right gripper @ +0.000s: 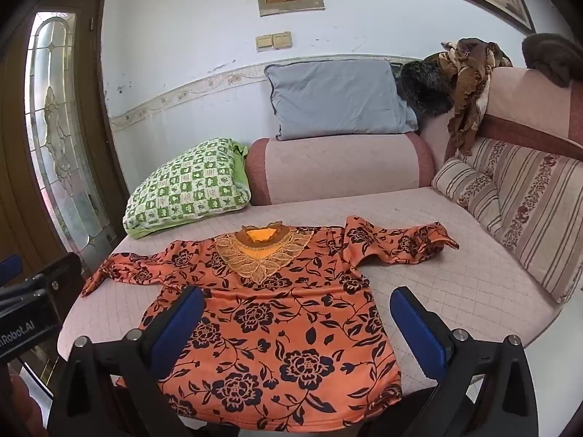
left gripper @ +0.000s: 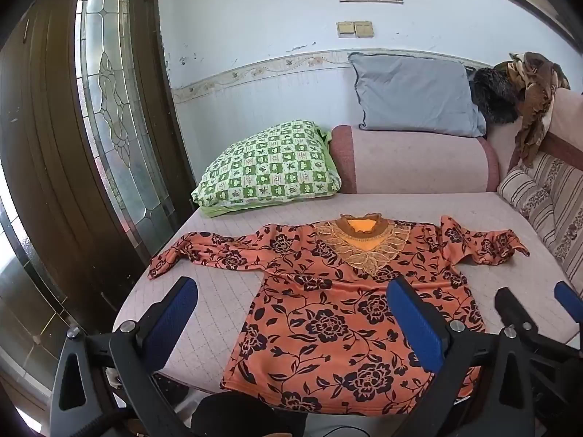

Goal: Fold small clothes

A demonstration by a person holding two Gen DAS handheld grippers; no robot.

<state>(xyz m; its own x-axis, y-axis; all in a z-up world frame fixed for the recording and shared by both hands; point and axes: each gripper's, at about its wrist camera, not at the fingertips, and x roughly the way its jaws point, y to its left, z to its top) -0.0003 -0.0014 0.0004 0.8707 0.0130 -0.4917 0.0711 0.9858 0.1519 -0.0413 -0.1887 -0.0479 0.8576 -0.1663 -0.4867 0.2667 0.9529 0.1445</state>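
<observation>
A: Where's the orange long-sleeved blouse with black flowers and a lace collar (left gripper: 328, 313)?
B: Spread flat on the pink quilted sofa seat (right gripper: 455, 291), both sleeves out, collar at twelve o'clock.
A: Grippers?
B: Two. The left gripper (left gripper: 291, 313) and right gripper (right gripper: 297, 322) hang spread wide above the hem, holding nothing.
A: Cushions?
B: Three: one green checked pillow (left gripper: 269, 167) at eleven, one grey pillow (left gripper: 415, 94) at one, one striped cushion (right gripper: 510, 196) at two.
</observation>
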